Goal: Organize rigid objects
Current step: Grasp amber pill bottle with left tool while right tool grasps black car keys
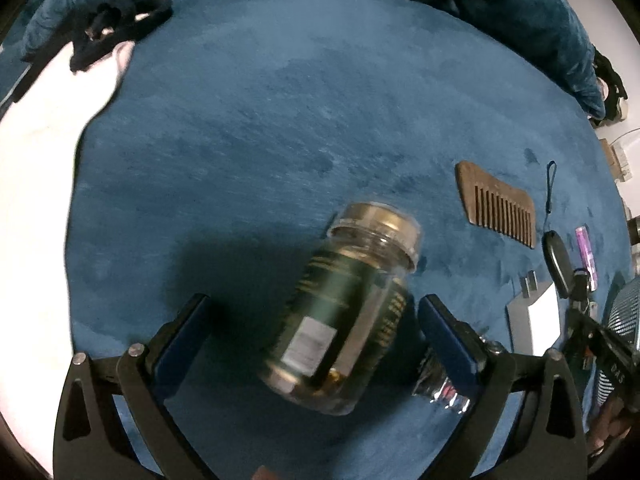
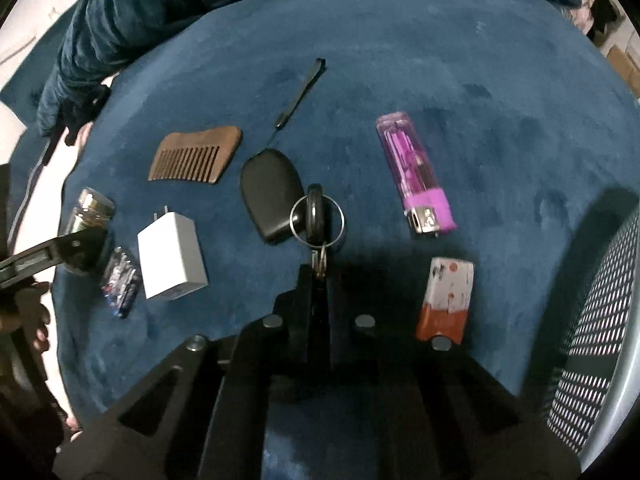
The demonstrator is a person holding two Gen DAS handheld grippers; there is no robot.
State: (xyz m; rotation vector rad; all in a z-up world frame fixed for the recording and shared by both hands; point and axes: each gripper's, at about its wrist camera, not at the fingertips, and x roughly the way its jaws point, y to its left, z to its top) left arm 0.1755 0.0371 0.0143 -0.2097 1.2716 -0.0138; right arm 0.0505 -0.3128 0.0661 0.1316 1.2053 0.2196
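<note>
Only the right view shows the lighter; right jaws clamp the keys, left jaws stand apart around the jar (blurred, green-labelled).

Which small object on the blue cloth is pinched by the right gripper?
The key bunch: the right gripper is shut on it; comb and lighter lie free.

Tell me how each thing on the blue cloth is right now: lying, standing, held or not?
Glass jar: lying on its side, lid on, between the open fingers of the left gripper, not pressed.
Keys: ring end pinched by the shut right gripper.
Wooden comb: lying flat, untouched.
Purple lighter: lying flat, untouched.
White charger: lying flat, prongs out.
Orange-and-white box: lying flat.
</note>
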